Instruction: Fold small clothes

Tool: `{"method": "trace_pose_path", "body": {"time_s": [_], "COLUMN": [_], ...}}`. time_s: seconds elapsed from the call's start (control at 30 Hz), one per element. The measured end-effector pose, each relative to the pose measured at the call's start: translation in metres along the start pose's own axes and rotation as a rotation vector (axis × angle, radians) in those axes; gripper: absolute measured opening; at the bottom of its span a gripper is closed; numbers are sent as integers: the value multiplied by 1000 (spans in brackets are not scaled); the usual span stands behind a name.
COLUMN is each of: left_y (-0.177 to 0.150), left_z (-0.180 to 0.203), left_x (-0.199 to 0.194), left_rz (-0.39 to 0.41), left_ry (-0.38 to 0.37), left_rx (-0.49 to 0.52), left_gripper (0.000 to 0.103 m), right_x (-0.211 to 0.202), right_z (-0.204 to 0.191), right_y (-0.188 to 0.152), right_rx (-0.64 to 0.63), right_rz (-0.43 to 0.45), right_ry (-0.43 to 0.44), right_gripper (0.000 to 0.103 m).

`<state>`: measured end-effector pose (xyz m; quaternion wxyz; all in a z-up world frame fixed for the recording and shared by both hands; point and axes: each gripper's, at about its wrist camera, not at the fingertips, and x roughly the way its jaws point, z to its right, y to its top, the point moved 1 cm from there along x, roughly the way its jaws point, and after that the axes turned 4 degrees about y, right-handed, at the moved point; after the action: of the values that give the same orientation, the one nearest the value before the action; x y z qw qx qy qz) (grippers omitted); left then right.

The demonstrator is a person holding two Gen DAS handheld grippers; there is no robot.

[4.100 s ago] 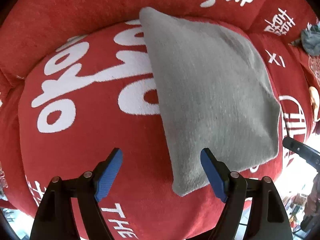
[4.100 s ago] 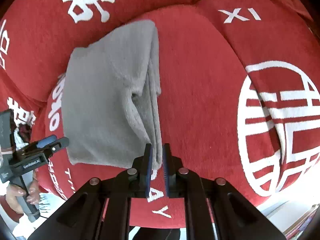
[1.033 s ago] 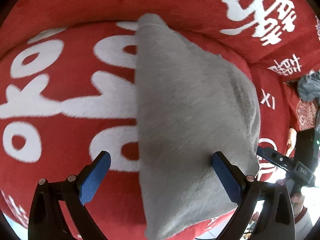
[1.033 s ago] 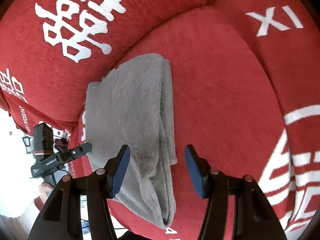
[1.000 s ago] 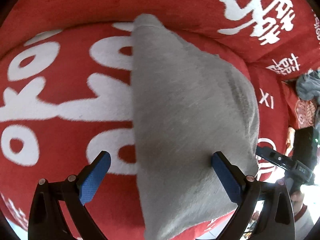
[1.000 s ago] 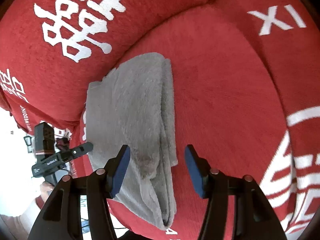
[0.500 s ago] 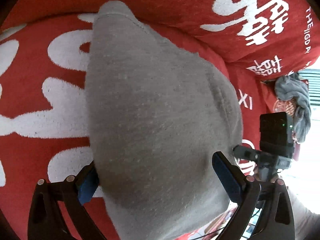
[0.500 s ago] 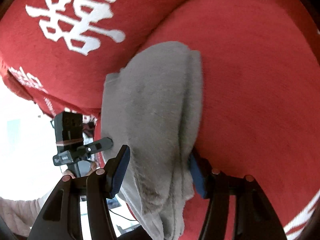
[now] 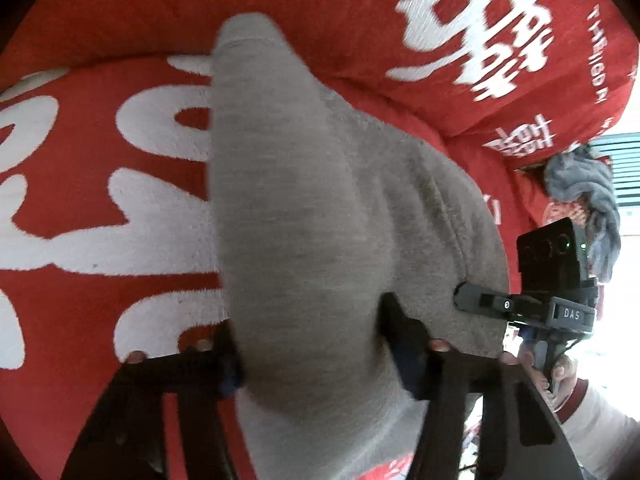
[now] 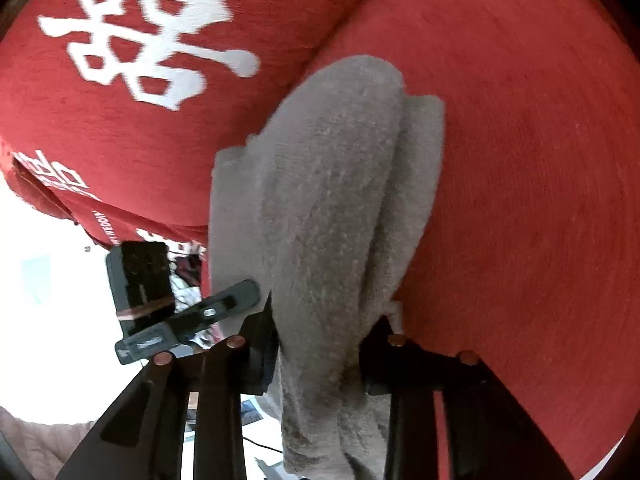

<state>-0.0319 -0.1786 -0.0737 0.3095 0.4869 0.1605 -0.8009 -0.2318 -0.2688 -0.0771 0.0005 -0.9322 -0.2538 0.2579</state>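
Both tongs are closing on a folded grey cloth [image 9: 304, 208] that lies on a red sofa [image 9: 100, 288] printed with white lettering. The left tongs [image 9: 310, 344] straddle the cloth's near end, their pads pressed into its two sides so the fabric bulges up between them. The right tongs [image 10: 320, 344] pinch the cloth's layered near edge, the stacked folds bunched between the pads and hanging down past them. In the left view the cloth's long axis runs from the tongs away toward the sofa's backrest, narrowing to a rounded far corner at the crease where seat meets back. In the right view it likewise stretches away toward the backrest, its folded layers showing along the right edge. Each camera sees the other tool just beside the cloth's edge: a black device marked DAS, gripped by a hand [image 9: 560, 376] in a pale sleeve, at the right of the left view. A crumpled grey garment [image 9: 584, 184] lies well apart on the sofa's far right. Both tools angle downward onto the seat.
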Motion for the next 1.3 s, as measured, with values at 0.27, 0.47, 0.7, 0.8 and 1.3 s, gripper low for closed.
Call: {"method": "trace_pose_path", "body": {"time_s": [0.27, 0.47, 0.7, 0.8, 1.3], "left_y": [-21, -52, -96, -109, -148], "left_z": [-5, -34, -110, -137, -204], "left_x": [-61, -111, -151, -152, -177], "left_rz": [59, 82, 89, 93, 198], "left_ry": [-71, -31, 20, 42, 246], "left_rx": [29, 45, -10, -34, -130], "left_gripper": [53, 53, 53, 53, 56], "right_x": [-6, 2, 49, 84, 91], "right_z": [-50, -80, -97, -100, -100], "right_y": [-33, -63, -84, -95, -98], "right_rx": [-11, -21, -34, -42, -168], "right_rz": [27, 17, -44, -77, 17], "right_ry": [78, 102, 112, 104, -523], "right_gripper": [33, 33, 33, 33, 43]}}
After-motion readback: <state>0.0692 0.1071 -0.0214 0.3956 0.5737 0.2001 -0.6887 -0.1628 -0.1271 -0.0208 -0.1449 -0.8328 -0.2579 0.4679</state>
